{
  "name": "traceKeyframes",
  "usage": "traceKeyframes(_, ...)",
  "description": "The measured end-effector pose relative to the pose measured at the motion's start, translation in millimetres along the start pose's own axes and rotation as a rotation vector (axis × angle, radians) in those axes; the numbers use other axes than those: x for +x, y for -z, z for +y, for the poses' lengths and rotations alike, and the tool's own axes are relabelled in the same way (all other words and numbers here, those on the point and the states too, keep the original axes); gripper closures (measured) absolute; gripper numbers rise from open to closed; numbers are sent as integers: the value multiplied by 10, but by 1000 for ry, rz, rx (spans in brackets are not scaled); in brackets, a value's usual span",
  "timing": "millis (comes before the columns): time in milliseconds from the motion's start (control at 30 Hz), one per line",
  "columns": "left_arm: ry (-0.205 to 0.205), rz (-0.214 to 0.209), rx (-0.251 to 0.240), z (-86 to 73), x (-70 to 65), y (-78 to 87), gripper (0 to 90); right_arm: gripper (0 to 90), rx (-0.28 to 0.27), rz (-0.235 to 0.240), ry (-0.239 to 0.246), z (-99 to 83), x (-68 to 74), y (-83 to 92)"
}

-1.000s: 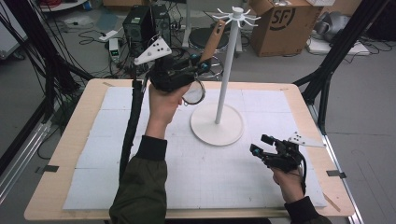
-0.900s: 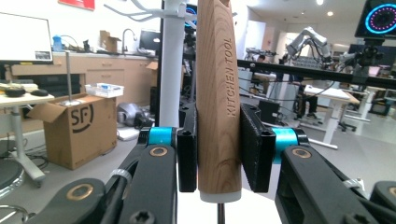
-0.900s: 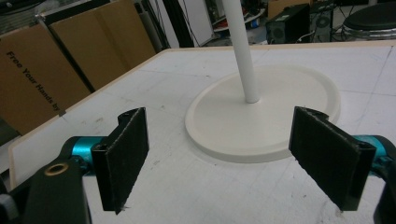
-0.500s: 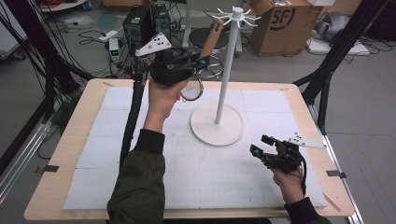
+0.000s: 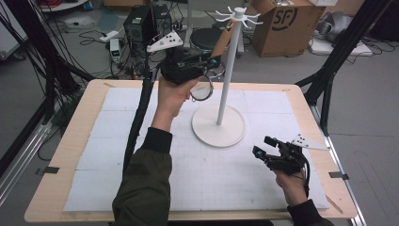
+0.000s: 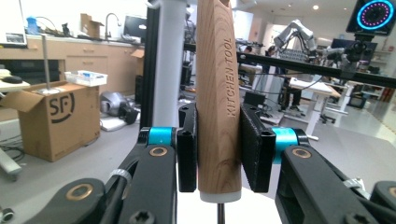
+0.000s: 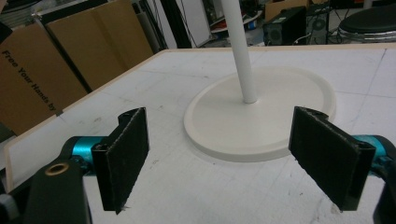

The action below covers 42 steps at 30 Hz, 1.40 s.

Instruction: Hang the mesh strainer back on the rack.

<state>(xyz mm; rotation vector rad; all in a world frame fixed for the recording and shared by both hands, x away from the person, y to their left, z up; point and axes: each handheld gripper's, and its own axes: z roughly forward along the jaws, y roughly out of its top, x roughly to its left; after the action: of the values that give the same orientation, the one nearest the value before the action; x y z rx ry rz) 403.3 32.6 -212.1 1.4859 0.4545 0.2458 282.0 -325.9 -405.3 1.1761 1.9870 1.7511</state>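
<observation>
A kitchen tool with a wooden handle (image 5: pixel 219 45) and a round wire ring (image 5: pixel 201 91) at its lower end is held up in the air. My left gripper (image 5: pixel 206 62) is shut on that handle. In the left gripper view both pads (image 6: pixel 188 148) press the handle (image 6: pixel 218 93), stamped "KITCHEN TOOL", which stands upright just beside the white pole (image 6: pixel 169 60). The white stand (image 5: pixel 227 70) has a round base (image 5: pixel 219 128) and hooks (image 5: pixel 239 14) on top. The handle's tip is just below the hooks. My right gripper (image 5: pixel 262 146) rests low at the front right, open and empty (image 7: pixel 224 154), facing the base (image 7: pixel 261 121).
A white mat (image 5: pixel 117 155) covers the wooden table. The left gripper's black cable (image 5: pixel 139 117) hangs across the mat's left side. Beyond the far edge are a cardboard box (image 5: pixel 282 23), a black stool (image 5: pixel 204 37), floor electronics (image 5: pixel 139 23) and black frame posts (image 5: pixel 339 61).
The left hand has carried the tool a little to the right and away, closer to the stand's pole. The right gripper has stayed where it was.
</observation>
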Motion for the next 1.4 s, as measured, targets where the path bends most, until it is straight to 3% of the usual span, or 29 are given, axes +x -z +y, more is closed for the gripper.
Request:
traceKeyframes(600,-10,24,2,-99,-16,-84,705,201,-1,-5,0,-4,-11,-2)
traceKeyframes(800,25,39,-16,-138,26,-123,693,201,-2,-2,-3,-4,-6,5)
traceKeyframes(1000,80,49,-43,-144,93,-103,517,201,-5,-1,0,-1,-12,23)
traceKeyframes(1167,80,54,-53,-206,112,-3,381,200,-5,-2,1,-3,-6,26)
traceKeyframes(1400,49,54,-42,-394,109,284,331,159,-10,0,36,-1,14,32)
